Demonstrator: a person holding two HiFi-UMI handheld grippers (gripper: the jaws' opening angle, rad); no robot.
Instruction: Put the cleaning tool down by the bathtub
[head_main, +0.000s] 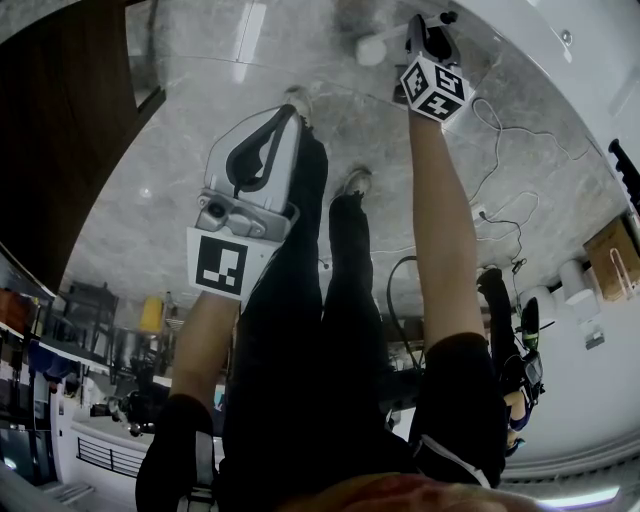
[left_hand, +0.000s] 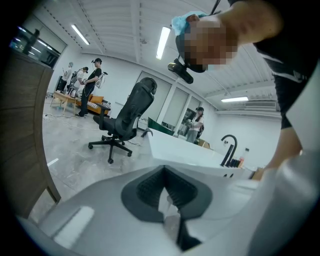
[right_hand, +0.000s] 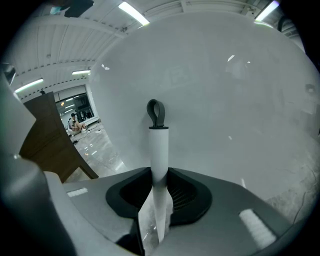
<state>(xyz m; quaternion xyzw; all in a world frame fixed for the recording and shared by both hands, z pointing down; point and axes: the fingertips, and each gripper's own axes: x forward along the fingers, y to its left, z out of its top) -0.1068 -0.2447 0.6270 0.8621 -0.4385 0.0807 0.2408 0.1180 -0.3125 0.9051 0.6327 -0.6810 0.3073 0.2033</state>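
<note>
Carrying stage: cleaning tool (right_hand: 159, 145) clamped in right gripper (right_hand: 159, 192) beside bathtub (right_hand: 230, 100); left gripper (left_hand: 165, 192) closed, empty; next: lowering to floor, releasing

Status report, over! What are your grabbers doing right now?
Right gripper shut on cleaning tool. Left gripper shut, empty. Tool not down yet. White bathtub wall straight ahead, nothing seen between.

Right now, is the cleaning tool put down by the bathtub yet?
Not yet. Looks done: the tool is right up by the bathtub wall. In hand: the right gripper is clamped on the tool's white handle; the left gripper is empty. Left to do: lower it to the floor beside the tub and let go.
</note>
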